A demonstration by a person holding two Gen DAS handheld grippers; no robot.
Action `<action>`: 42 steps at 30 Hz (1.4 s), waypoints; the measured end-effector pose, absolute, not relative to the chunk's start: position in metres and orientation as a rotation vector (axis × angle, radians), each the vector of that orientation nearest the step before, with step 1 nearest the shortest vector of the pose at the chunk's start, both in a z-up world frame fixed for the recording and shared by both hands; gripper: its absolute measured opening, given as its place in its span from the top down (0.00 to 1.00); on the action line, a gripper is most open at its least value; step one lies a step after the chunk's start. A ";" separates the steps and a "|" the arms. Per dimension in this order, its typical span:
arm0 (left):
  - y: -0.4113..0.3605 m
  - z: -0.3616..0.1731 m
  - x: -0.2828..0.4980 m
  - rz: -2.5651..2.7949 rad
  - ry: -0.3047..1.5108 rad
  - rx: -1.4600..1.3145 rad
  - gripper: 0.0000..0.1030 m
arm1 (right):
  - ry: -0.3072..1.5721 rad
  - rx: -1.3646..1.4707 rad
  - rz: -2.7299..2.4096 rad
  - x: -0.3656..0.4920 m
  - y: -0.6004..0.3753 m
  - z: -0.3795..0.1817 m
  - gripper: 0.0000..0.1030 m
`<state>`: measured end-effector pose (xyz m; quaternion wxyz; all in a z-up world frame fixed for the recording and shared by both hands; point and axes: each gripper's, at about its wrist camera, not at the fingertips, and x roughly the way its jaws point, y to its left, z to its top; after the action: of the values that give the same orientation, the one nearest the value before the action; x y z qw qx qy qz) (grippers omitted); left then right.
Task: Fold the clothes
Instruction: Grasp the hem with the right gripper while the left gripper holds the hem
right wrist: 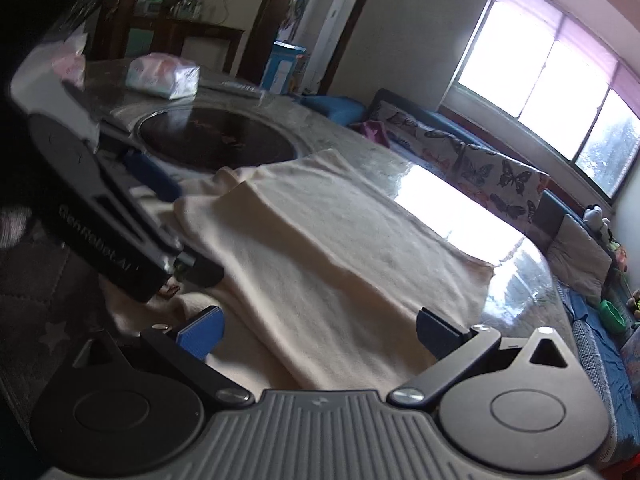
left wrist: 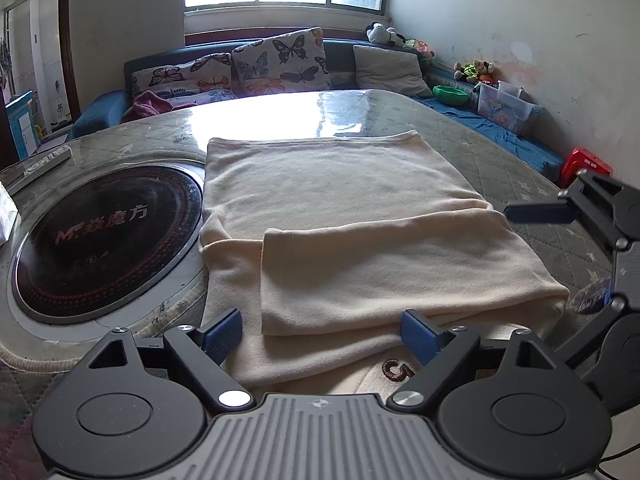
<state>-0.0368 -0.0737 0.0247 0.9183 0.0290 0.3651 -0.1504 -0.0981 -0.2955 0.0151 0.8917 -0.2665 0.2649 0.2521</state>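
Right claw [right wrist: 320, 334] spread open above the cream garment [right wrist: 320, 248] on the worktop [right wrist: 520, 280]. Left claw [right wrist: 172, 216] at near left, over the garment's edge.

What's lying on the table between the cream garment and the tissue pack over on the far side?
The round black cooktop set into the table lies between the cream garment and the tissue pack. The right wrist view shows this.
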 end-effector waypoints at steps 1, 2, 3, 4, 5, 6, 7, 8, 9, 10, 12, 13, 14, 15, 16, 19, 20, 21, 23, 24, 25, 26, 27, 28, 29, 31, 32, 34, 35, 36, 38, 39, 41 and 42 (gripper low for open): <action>-0.073 0.024 -0.037 -0.309 0.751 0.061 0.14 | 0.556 -0.558 0.532 -0.100 -0.295 0.015 0.00; -0.073 0.024 -0.037 -0.309 0.751 0.062 0.14 | 0.562 -0.564 0.540 -0.101 -0.295 0.014 0.00; -0.073 0.024 -0.037 -0.308 0.751 0.063 0.14 | 0.567 -0.569 0.548 -0.103 -0.295 0.014 0.00; -0.072 0.024 -0.037 -0.309 0.751 0.063 0.14 | 0.576 -0.570 0.557 -0.104 -0.296 0.014 0.00; -0.072 0.024 -0.037 -0.309 0.751 0.063 0.14 | 0.585 -0.567 0.563 -0.104 -0.298 0.015 0.00; -0.072 0.024 -0.037 -0.309 0.750 0.063 0.14 | 0.594 -0.560 0.568 -0.104 -0.300 0.015 0.00; -0.072 0.024 -0.037 -0.309 0.750 0.063 0.14 | 0.605 -0.552 0.574 -0.105 -0.302 0.016 0.00; -0.072 0.024 -0.037 -0.309 0.750 0.063 0.14 | 0.613 -0.548 0.580 -0.105 -0.303 0.017 0.00; -0.072 0.024 -0.037 -0.308 0.750 0.063 0.14 | 0.618 -0.547 0.585 -0.105 -0.304 0.018 0.00; -0.072 0.024 -0.037 -0.308 0.751 0.063 0.14 | 0.618 -0.549 0.588 -0.105 -0.305 0.019 0.00; -0.072 0.025 -0.038 -0.308 0.751 0.063 0.14 | 0.600 -0.542 0.580 -0.104 -0.306 0.023 0.00; -0.071 0.025 -0.038 -0.307 0.750 0.063 0.14 | 0.590 -0.528 0.572 -0.103 -0.306 0.026 0.00; -0.071 0.026 -0.039 -0.306 0.749 0.065 0.14 | 0.582 -0.514 0.565 -0.101 -0.307 0.028 0.00; -0.071 0.026 -0.039 -0.306 0.748 0.066 0.14 | 0.577 -0.499 0.557 -0.099 -0.307 0.029 0.00; -0.071 0.026 -0.040 -0.303 0.747 0.069 0.14 | 0.573 -0.487 0.548 -0.096 -0.307 0.030 0.00; -0.069 0.028 -0.042 -0.297 0.746 0.072 0.14 | 0.567 -0.473 0.510 -0.083 -0.304 0.026 0.00; -0.068 0.028 -0.043 -0.295 0.745 0.074 0.14 | 0.571 -0.464 0.510 -0.081 -0.303 0.025 0.00; -0.067 0.029 -0.044 -0.292 0.745 0.075 0.14 | 0.580 -0.457 0.515 -0.078 -0.303 0.023 0.00; -0.064 0.030 -0.045 -0.285 0.745 0.078 0.14 | 0.602 -0.457 0.528 -0.076 -0.302 0.018 0.00; -0.063 0.030 -0.046 -0.281 0.744 0.080 0.14 | 0.609 -0.462 0.536 -0.076 -0.301 0.015 0.00; -0.062 0.031 -0.046 -0.277 0.742 0.081 0.14 | 0.610 -0.473 0.545 -0.078 -0.300 0.013 0.00; -0.061 0.031 -0.047 -0.274 0.741 0.081 0.14 | 0.610 -0.483 0.554 -0.081 -0.300 0.012 0.00; -0.059 0.032 -0.047 -0.272 0.741 0.081 0.14 | 0.608 -0.493 0.561 -0.083 -0.300 0.012 0.00; -0.058 0.031 -0.046 -0.269 0.741 0.081 0.14 | 0.607 -0.503 0.568 -0.086 -0.300 0.012 0.00; -0.058 0.031 -0.046 -0.267 0.741 0.082 0.14 | 0.607 -0.513 0.574 -0.087 -0.300 0.013 0.00; -0.057 0.031 -0.046 -0.261 0.740 0.087 0.14 | 0.605 -0.531 0.581 -0.090 -0.299 0.015 0.00; -0.056 0.031 -0.047 -0.260 0.740 0.089 0.14 | 0.604 -0.540 0.583 -0.091 -0.299 0.016 0.00; -0.054 0.031 -0.048 -0.256 0.739 0.092 0.14 | 0.600 -0.551 0.586 -0.092 -0.297 0.017 0.00; -0.053 0.031 -0.049 -0.254 0.739 0.093 0.14 | 0.599 -0.546 0.584 -0.091 -0.296 0.017 0.00; -0.052 0.031 -0.050 -0.251 0.740 0.096 0.14 | 0.597 -0.542 0.583 -0.090 -0.295 0.018 0.00; -0.050 0.030 -0.052 -0.247 0.743 0.101 0.14 | 0.593 -0.532 0.580 -0.088 -0.292 0.018 0.00; -0.050 0.029 -0.052 -0.247 0.745 0.104 0.14 | 0.592 -0.527 0.579 -0.087 -0.291 0.018 0.00; -0.049 0.028 -0.054 -0.245 0.751 0.113 0.14 | 0.588 -0.518 0.576 -0.084 -0.288 0.018 0.00; -0.049 0.027 -0.055 -0.243 0.754 0.118 0.14 | 0.590 -0.521 0.578 -0.084 -0.287 0.017 0.00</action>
<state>-0.0547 -0.0488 0.0267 0.9209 0.0575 0.3671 -0.1182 -0.0845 -0.2867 0.0167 0.8832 -0.2504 0.2832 0.2777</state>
